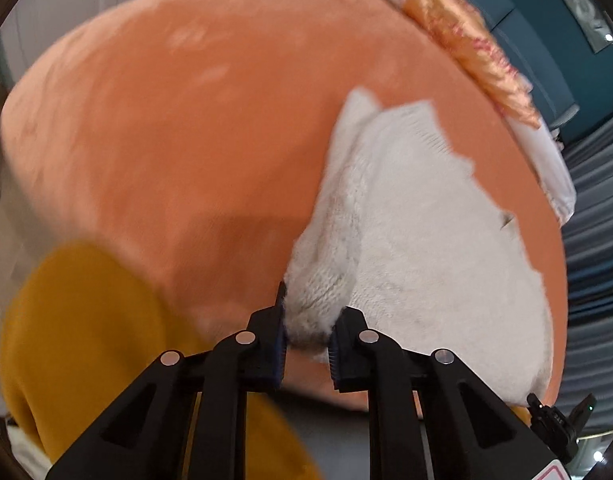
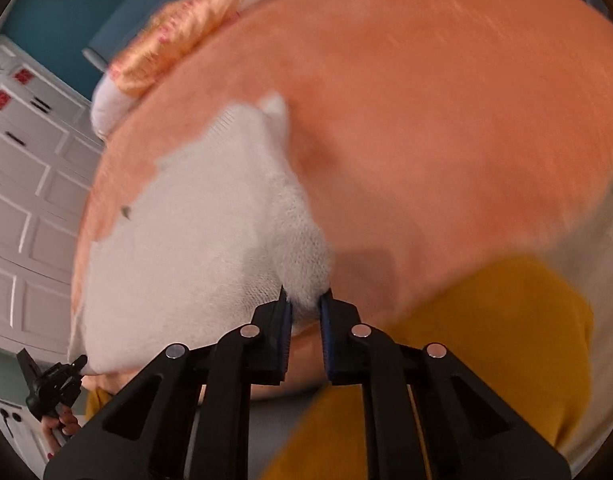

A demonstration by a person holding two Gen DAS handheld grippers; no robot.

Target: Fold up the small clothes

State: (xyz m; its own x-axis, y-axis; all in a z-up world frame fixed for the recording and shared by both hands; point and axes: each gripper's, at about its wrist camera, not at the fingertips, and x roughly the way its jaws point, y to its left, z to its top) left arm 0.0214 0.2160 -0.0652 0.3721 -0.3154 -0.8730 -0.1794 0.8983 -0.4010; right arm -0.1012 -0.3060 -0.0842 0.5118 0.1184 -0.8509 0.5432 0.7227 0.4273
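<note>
A white fuzzy knit garment (image 1: 418,232) lies spread on an orange bed cover (image 1: 186,120). My left gripper (image 1: 308,336) is shut on a bunched corner of the garment at its near left edge. In the right wrist view the same white garment (image 2: 194,232) lies on the orange cover (image 2: 446,120). My right gripper (image 2: 306,312) is shut on the garment's near right corner. Each view shows the other gripper at the garment's opposite near corner: the right gripper (image 1: 554,416) and the left gripper (image 2: 54,384).
A mustard-yellow cloth (image 1: 86,340) lies at the near edge of the bed, also in the right wrist view (image 2: 498,340). A white pillow with a gold patterned band (image 1: 474,48) lies at the far side. White panelled doors (image 2: 30,200) stand to the left.
</note>
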